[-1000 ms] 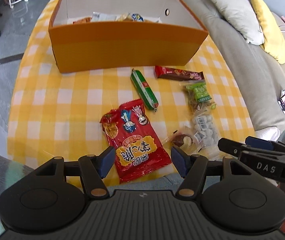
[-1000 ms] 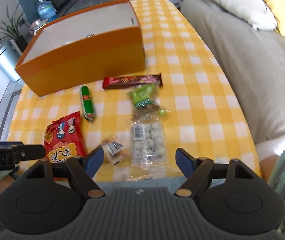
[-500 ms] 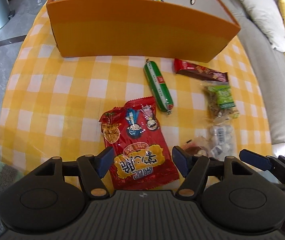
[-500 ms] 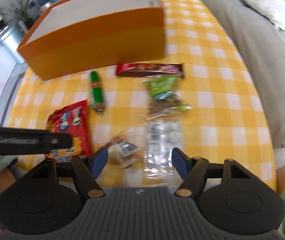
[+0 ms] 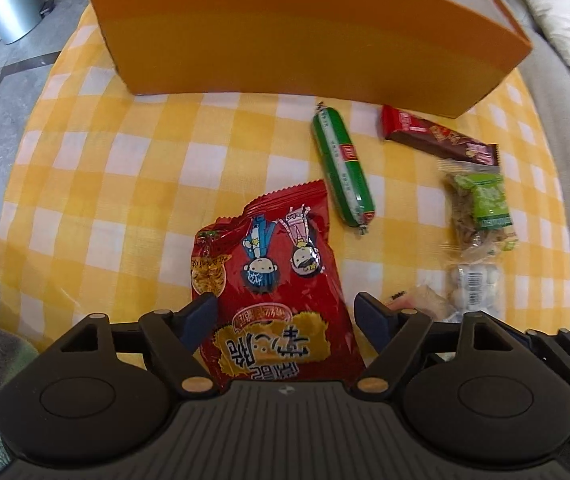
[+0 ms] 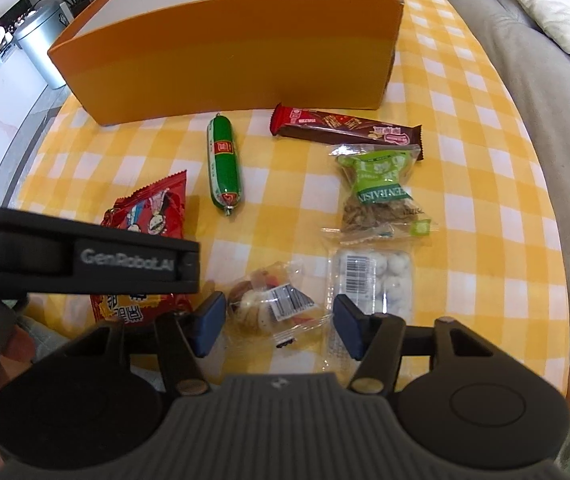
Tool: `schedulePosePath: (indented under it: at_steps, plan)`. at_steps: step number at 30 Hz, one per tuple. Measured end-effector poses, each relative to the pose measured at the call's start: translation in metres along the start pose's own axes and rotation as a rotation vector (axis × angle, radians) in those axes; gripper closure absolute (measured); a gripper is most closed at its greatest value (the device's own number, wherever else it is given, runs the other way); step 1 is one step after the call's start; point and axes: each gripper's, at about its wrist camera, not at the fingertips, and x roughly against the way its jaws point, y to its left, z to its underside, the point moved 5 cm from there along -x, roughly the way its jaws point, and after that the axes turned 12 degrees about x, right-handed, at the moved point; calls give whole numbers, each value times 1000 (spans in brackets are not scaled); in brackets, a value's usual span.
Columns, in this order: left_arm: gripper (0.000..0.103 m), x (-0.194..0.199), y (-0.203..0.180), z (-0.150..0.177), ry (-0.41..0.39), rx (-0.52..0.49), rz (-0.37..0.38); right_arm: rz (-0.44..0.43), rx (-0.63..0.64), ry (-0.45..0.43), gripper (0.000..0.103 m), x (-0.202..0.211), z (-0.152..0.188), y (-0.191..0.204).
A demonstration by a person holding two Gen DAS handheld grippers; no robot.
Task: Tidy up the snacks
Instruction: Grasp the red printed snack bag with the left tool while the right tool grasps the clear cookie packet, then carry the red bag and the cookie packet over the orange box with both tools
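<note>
The right tongs are closing around a small clear snack packet on the checked cloth.

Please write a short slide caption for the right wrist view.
Right gripper closing around a small clear snack packet, beside snacks before an orange box.

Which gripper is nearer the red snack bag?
Left. The left gripper, opening, straddles the red snack bag; the right gripper, closing, straddles a small clear packet beside it.
</note>
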Motion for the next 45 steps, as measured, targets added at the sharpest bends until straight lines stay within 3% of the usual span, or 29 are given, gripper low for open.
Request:
schedulePosePath:
  at_steps: [11, 15, 19, 28, 36, 45]
  plan:
    - [9, -19, 12, 0, 77, 19, -79, -7, -9, 14, 45, -8, -1, 1]
    - [8, -20, 15, -1, 78, 28, -53, -4, 3, 19, 44, -9, -1, 3]
    - [17, -19, 16, 0, 68, 9, -45, -7, 4, 24, 45, -10, -1, 3]
    - [36, -4, 17, 2, 16, -14, 11, 1, 5, 32, 47, -9, -1, 5]
    - [37, 23, 18, -3, -51, -21, 54, -1, -6, 16, 48, -3, -1, 3]
    - [37, 62, 18, -8, -145, -43, 96, -1, -44, -61, 48, 23, -2, -3]
